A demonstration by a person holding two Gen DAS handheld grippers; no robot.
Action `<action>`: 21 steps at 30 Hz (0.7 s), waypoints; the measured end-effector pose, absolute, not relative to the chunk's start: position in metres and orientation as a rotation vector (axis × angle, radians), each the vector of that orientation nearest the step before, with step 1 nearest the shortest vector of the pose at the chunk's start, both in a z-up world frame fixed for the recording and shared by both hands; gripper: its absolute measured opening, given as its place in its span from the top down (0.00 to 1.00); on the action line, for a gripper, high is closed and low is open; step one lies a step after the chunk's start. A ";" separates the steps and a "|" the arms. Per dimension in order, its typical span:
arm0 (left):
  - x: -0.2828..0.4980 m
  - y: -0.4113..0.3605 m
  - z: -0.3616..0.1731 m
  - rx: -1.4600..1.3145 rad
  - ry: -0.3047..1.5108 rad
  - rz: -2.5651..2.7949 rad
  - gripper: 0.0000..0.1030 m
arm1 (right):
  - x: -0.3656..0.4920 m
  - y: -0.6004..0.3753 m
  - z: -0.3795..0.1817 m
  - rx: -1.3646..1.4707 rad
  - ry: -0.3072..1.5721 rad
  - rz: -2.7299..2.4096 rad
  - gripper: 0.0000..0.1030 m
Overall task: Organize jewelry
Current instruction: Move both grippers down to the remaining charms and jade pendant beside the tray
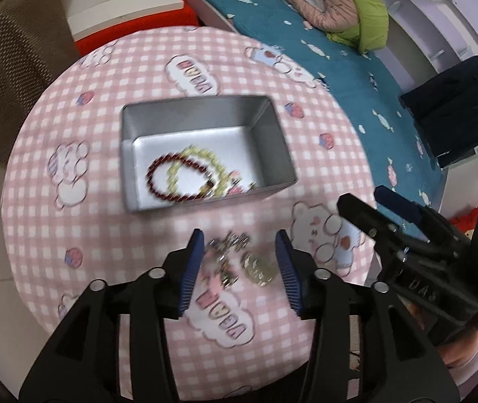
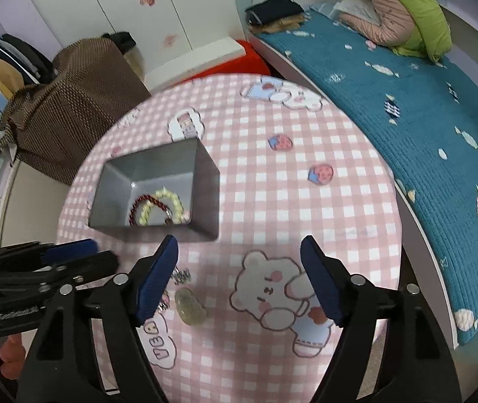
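A grey metal box (image 1: 269, 127) (image 2: 205, 181) stands on the round pink checked table (image 1: 54, 228) (image 2: 306, 201). Inside lie a dark red bead bracelet (image 1: 158, 181) (image 2: 138, 201) and a pale yellow bead bracelet (image 1: 205, 158) (image 2: 168, 198). In front of the box a silver charm bracelet (image 1: 229, 245) (image 2: 182, 277) and a pale round pendant (image 1: 259, 267) (image 2: 190, 307) lie on the cloth. My left gripper (image 1: 240, 250) is open, its fingers either side of the charm bracelet and pendant. My right gripper (image 2: 239, 258) is open and empty, to the right of them.
A bed with a teal blanket (image 2: 424, 117) runs along the table's right side. A brown cloth-covered chair (image 2: 71, 110) stands at the left. A red and white box (image 1: 131, 10) is beyond the table. The right gripper shows in the left wrist view (image 1: 380, 208).
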State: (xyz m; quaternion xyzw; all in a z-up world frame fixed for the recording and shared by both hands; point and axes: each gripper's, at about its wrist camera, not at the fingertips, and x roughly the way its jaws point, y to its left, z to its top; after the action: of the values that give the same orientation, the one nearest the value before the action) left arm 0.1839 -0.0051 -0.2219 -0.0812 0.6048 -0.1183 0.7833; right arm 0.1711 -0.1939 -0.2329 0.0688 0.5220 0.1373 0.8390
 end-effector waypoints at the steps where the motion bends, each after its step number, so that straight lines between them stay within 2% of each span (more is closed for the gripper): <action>1: 0.180 0.000 -0.225 -0.182 1.314 -0.243 0.53 | 0.170 -0.193 -0.235 0.143 1.112 0.289 0.29; 4: 0.175 0.009 -0.231 -0.188 1.339 -0.214 0.45 | 0.166 -0.190 -0.242 0.127 1.130 0.304 0.30; 6: 0.170 0.016 -0.237 -0.187 1.354 -0.196 0.45 | 0.162 -0.185 -0.245 0.099 1.131 0.319 0.29; 9: 0.163 0.023 -0.245 -0.181 1.375 -0.174 0.34 | 0.156 -0.176 -0.250 0.054 1.131 0.344 0.30; 11: 0.159 0.027 -0.251 -0.187 1.394 -0.165 0.33 | 0.153 -0.171 -0.253 0.034 1.137 0.362 0.30; 12: 0.157 0.029 -0.254 -0.186 1.402 -0.161 0.30 | 0.151 -0.168 -0.255 0.025 1.139 0.375 0.30; 21: 0.144 0.034 -0.273 -0.157 1.456 -0.128 0.26 | 0.139 -0.146 -0.277 -0.021 1.197 0.459 0.30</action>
State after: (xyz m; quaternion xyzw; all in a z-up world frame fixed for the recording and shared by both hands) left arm 0.1436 0.0345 -0.2731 -0.0716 0.6641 -0.0585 0.7419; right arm 0.1391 -0.1460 -0.2771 -0.0097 0.5583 0.2140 0.8015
